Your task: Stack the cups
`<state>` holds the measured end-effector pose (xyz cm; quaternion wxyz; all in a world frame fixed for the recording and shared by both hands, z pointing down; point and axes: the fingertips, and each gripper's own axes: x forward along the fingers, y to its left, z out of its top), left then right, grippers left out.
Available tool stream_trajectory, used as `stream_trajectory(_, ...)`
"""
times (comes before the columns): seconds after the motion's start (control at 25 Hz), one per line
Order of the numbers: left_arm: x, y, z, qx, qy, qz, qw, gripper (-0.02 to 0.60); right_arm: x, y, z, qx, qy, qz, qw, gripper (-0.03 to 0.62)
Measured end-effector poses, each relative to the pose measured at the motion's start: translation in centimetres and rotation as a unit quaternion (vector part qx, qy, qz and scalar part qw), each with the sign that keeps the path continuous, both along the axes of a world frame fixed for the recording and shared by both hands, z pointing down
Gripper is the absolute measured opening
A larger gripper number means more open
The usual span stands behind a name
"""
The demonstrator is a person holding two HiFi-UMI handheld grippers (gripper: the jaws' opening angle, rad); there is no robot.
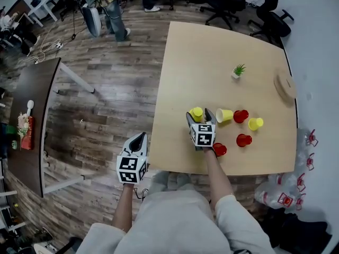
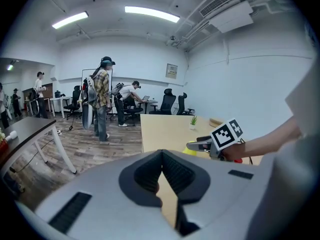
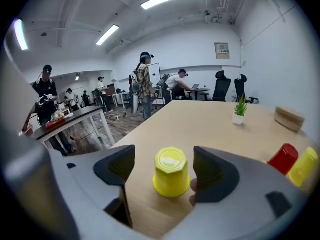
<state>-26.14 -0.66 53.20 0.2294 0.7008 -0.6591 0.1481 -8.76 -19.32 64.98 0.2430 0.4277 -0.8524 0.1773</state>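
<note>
An upside-down yellow cup (image 3: 171, 171) stands on the light wooden table (image 1: 212, 52) near its front left part. My right gripper (image 3: 164, 152) is open around it, a jaw on either side and a gap to the left pad. In the head view that yellow cup (image 1: 197, 112) sits between the right gripper (image 1: 200, 114) jaws. Further right lie a tipped yellow cup (image 1: 224, 115), a red cup (image 1: 241, 116) and another yellow cup (image 1: 256, 123). Two more red cups (image 1: 244, 140) (image 1: 219, 149) stand nearer the front. My left gripper (image 1: 140, 137) is shut and empty, off the table's left edge over the floor.
A small potted plant (image 1: 239, 70) and a round wooden object (image 1: 285, 85) sit farther back on the table. A dark table (image 1: 32, 105) stands at the left. A person (image 2: 101, 98) stands on the wooden floor beyond, with office chairs (image 1: 228, 1) behind the table.
</note>
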Motion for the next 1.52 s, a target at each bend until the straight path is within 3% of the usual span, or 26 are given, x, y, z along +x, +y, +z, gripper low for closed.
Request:
stream_trajectory(0.32,-1.4,0.0,0.1,-0.007,-0.003,-0.003,1.0000,0.011,1.2,-0.7,2.5,-0.017,0.045,0.031,0.998,0.227)
stream_trajectory(0.6,-1.4,-0.5,0.2,-0.006,-0.002,0.005,1.0000,0.011,0.6,0.1,1.6,0.000,0.040,0.018,0.999,0.232)
stream_trajectory(0.88,0.6,-2.0,0.8,-0.005,0.007,0.035,0.9993,0.011,0.3,4.6,-1.7,0.028,0.018,-0.007,0.999,0.232)
stream_trajectory(1.52,6.7,-4.5,1.7,-0.013,0.015,0.112,0.9936,0.011,6.1,12.7,-4.7,0.052,0.003,0.014,0.999,0.232)
